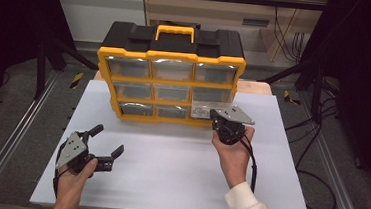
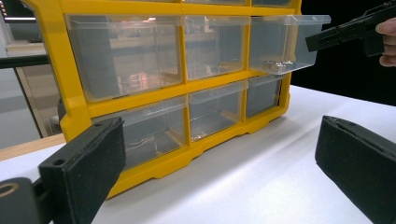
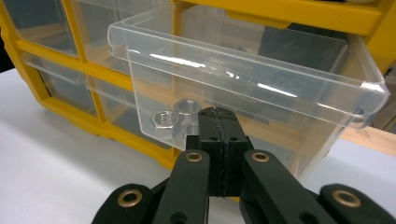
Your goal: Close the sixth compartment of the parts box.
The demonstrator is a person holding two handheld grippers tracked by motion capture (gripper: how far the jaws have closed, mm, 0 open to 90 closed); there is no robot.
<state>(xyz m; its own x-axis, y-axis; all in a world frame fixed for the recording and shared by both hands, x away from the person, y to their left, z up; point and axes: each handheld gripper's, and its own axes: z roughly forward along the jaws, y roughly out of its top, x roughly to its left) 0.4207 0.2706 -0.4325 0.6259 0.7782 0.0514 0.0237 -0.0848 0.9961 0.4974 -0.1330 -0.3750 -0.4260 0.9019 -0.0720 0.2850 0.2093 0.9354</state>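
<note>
drawer: while it sits half out of the organizer [image 1: 170, 73], we see our right gripper [image 3: 218, 122] pressed closed against the clear drawer [image 3: 243, 88]; whether it clamps the front lip we cannot tell.
left gripper [image 1: 104, 146]: spread wide, empty, low on the table [image 1: 178, 169].
risk: if we pull further, we judge the drawer could drop free and spill its nuts [image 3: 175, 116].

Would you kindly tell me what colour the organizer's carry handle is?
Yellow: the carry handle shows best in the high view.
</note>
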